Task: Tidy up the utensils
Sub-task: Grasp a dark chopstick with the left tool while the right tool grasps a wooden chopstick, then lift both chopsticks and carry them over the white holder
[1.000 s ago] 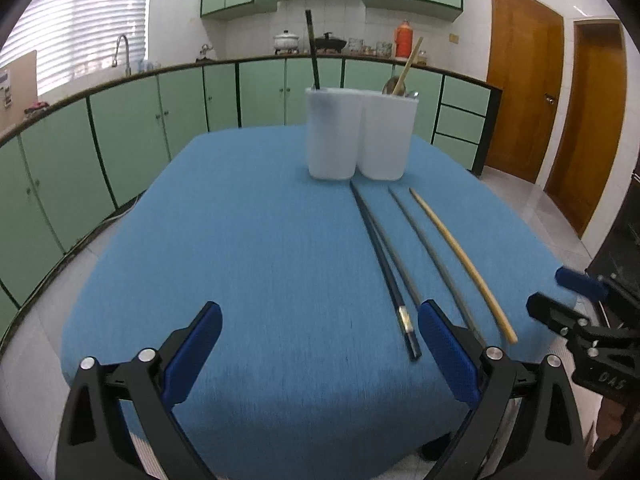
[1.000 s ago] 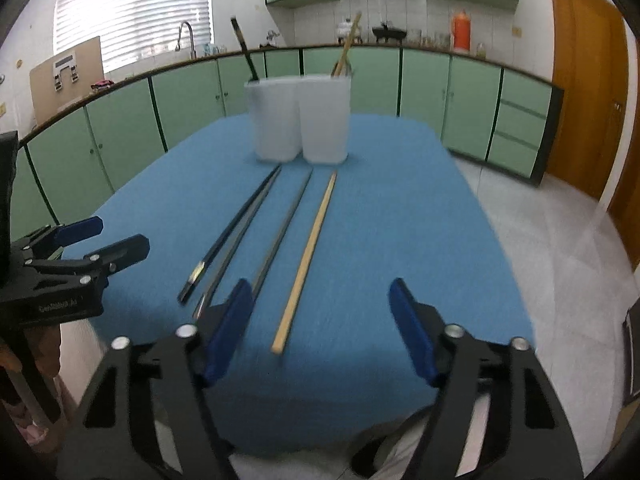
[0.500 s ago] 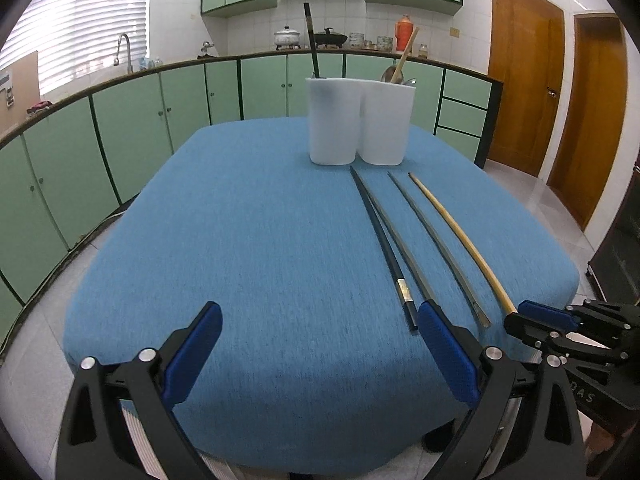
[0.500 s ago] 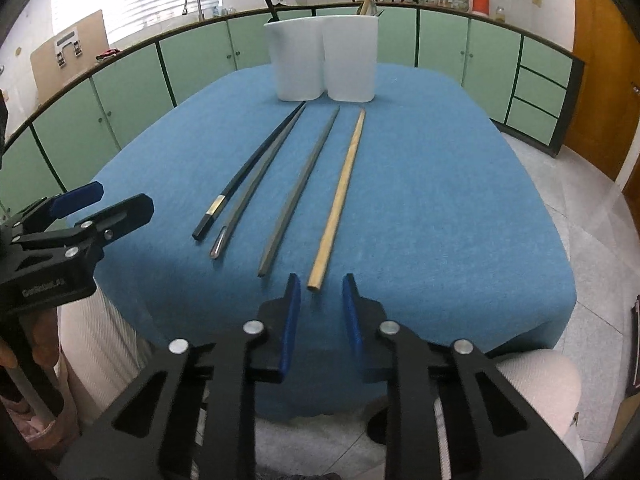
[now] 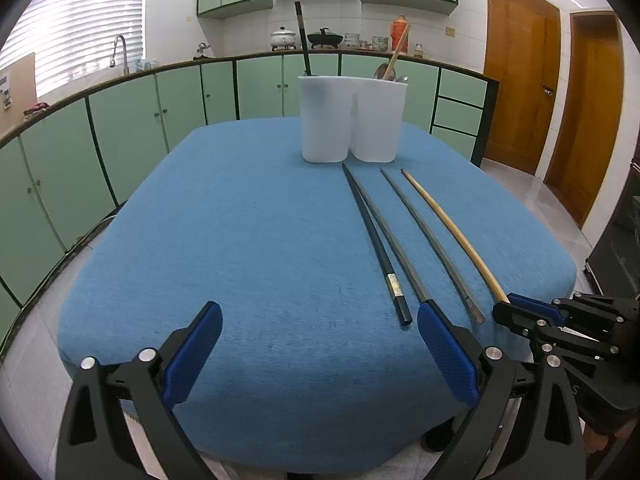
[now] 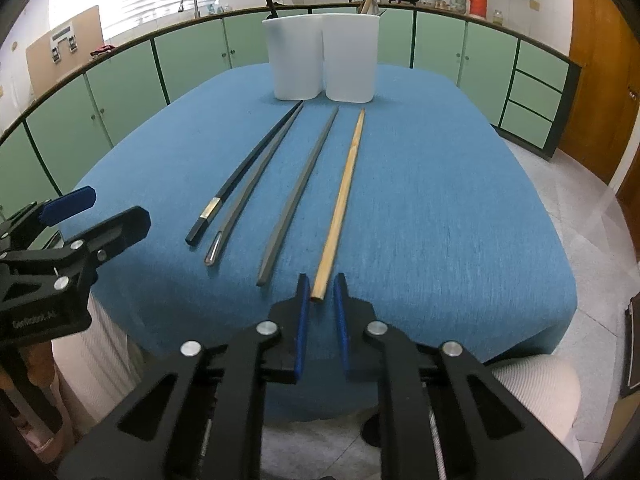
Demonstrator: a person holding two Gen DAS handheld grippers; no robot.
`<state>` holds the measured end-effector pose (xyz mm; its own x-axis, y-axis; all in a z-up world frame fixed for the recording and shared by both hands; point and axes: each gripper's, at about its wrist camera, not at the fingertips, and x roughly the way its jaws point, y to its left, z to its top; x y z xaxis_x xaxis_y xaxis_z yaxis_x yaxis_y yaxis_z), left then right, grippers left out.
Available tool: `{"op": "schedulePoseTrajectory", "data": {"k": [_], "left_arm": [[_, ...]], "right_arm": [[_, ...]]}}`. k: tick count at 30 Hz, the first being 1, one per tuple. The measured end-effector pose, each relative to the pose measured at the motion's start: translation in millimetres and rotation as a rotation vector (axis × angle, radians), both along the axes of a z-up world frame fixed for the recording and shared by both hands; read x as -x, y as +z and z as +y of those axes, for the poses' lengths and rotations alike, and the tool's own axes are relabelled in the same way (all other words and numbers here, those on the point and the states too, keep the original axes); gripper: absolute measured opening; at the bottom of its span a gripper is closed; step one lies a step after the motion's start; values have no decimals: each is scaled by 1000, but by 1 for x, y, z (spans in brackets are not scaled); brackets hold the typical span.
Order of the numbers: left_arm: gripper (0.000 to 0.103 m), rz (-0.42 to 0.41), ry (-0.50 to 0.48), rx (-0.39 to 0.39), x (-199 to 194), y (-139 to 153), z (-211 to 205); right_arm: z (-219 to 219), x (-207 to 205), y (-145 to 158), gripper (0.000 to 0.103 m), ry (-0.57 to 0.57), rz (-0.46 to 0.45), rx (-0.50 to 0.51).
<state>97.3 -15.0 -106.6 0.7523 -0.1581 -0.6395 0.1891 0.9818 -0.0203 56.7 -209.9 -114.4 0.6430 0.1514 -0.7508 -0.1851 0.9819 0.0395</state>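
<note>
Wooden chopstick (image 6: pixel 341 204) — light, stiff, likely to pivot — lies centre frame on the blue desk (image 6: pixel 440 200), its near end nipped by the nearly closed right tool (image 6: pixel 320 294); left tool (image 5: pixel 318 346) wide open, empty.

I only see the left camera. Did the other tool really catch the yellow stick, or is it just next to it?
Observer: It caught it. In the right camera the right tool is shut on the wooden chopstick, whose near end sits between the blue pads.
Operator: One grey stick hides behind my tool. Where does it stop?
Observer: The left tool covers its end for you. From the right camera that grey chopstick ends in a rounded silver tip, lying on the blue tablecloth just beside the black chopstick.
</note>
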Motion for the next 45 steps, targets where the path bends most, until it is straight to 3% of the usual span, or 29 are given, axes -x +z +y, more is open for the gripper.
{"op": "schedulePoseTrajectory", "data": {"k": [7,19,25,30,36,45], "left_arm": [[84,35,-34,-10,-5,-8,-11],[56,84,-72,-25,-16,-19,-36],[36,91,-75,-21,-16,-19,-42],[8,105,-72,-1,-17,-19,-45],[7,99,-49,18,-17,-13,-42],[7,-23,-27,6,-5,24,-31]], "right_arm": [[-8,0,3,7,-19,-11,-5],[-20,2,3,7,-23,-16,-32],[-25,1,3,7,-18,-16,-47],[-29,-1,3,7,-18,-17,-53],[-32,1,10,6,-23,-41,-51],[-36,4,39,6,-29,-126,-27]]}}
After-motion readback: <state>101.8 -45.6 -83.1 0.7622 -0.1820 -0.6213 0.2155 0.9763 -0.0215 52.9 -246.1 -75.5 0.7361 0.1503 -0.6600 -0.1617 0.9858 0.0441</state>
